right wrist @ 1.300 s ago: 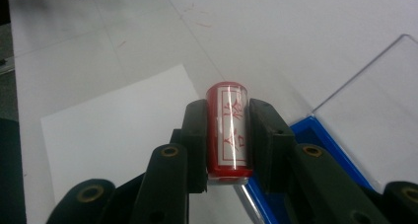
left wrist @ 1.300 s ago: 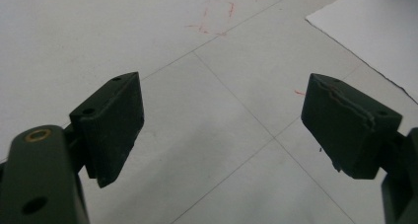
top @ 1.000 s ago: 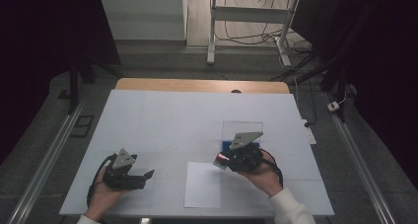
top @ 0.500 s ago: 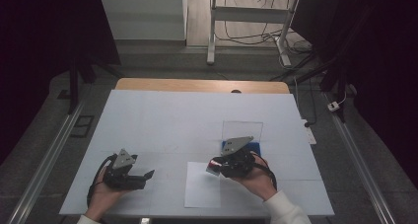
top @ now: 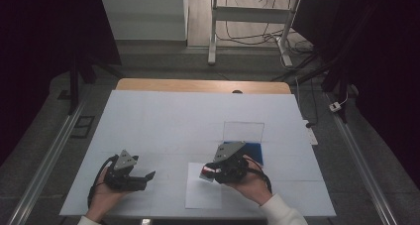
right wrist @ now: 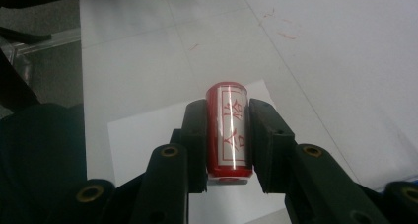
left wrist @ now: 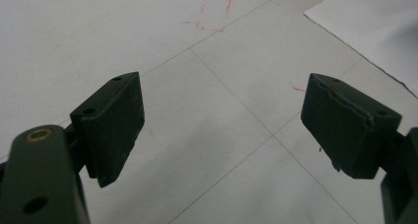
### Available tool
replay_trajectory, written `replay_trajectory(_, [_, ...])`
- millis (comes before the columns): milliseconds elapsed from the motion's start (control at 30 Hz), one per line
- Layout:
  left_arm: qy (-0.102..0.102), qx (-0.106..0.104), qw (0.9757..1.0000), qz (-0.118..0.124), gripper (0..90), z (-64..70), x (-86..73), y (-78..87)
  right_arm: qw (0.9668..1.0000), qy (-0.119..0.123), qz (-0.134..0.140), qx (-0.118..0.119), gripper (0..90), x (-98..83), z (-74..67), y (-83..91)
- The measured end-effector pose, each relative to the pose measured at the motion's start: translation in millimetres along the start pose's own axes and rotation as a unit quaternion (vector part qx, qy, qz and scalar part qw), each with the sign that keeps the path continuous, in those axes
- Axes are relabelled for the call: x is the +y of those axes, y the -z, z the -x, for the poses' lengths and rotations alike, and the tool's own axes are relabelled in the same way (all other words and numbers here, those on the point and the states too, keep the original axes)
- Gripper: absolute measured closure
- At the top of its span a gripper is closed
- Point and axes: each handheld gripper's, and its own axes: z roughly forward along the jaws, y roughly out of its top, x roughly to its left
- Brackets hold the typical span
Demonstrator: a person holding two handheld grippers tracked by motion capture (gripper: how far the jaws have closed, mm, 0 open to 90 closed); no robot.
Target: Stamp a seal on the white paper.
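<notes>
The red stamp [right wrist: 227, 130], clamped in the right hand-held gripper [top: 210, 172], had been carried over the white paper sheet [top: 203, 195], ready for stamping; the left hand-held gripper [left wrist: 222, 130] was held apart.

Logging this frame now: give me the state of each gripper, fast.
Left gripper: open, jaws wide apart, nothing between them.
Right gripper: shut on the red stamp, held above the white paper sheet.

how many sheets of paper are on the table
1. A white sheet lies near the table's front edge, under the right gripper, which holds a red stamp. More may be hidden under the hands.
</notes>
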Motion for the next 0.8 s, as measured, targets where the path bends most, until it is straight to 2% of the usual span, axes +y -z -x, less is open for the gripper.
replay_trajectory(533, [-0.002, -0.001, 1.0000, -0.001, 17.2, 0.1, 0.1, -0.4, 0.9997, 0.012, -0.022, 0.007, 69.4, 0.5, -8.4, -17.3])
replay_trajectory(800, [-0.002, -0.001, 1.0000, -0.001, 17.2, 0.0, 0.1, 0.1, 0.9992, 0.020, -0.036, 0.001, 69.4, -0.2, -10.7, -23.0])
